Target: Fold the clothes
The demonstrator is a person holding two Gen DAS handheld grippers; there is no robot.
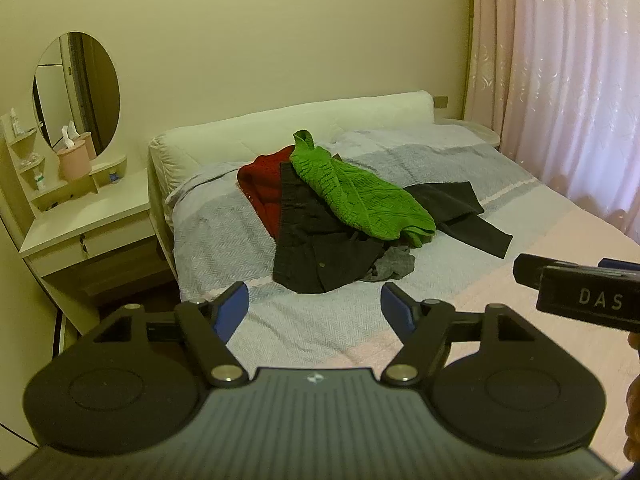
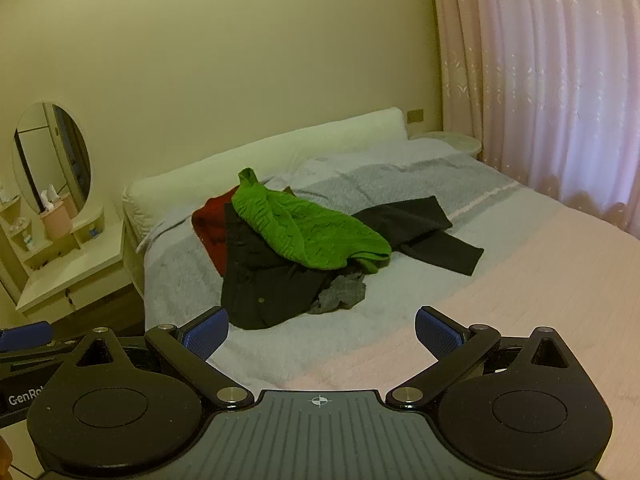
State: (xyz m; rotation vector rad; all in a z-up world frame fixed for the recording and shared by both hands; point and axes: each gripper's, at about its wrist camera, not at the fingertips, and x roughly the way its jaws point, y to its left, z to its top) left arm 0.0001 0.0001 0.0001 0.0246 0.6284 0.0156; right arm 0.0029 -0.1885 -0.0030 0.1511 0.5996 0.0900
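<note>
A heap of clothes lies in the middle of the bed (image 1: 320, 320) (image 2: 500, 320). On top is a green knit sweater (image 1: 356, 192) (image 2: 312, 236). A black garment (image 1: 316, 248) (image 2: 264, 284) spreads under it, with one part reaching right. A red garment (image 1: 262, 184) (image 2: 212, 224) lies at the left and a small grey piece (image 1: 392, 266) (image 2: 340, 294) at the front. My left gripper (image 1: 314, 306) is open above the near bedcover, short of the heap. My right gripper (image 2: 322, 332) is open too, nothing between its blue pads.
A white dressing table (image 1: 88, 216) (image 2: 68, 276) with an oval mirror, a pink tissue holder and small bottles stands left of the bed. A white padded headboard (image 1: 300, 120) runs along the wall. Pink curtains (image 1: 568, 80) (image 2: 552, 80) hang at the right.
</note>
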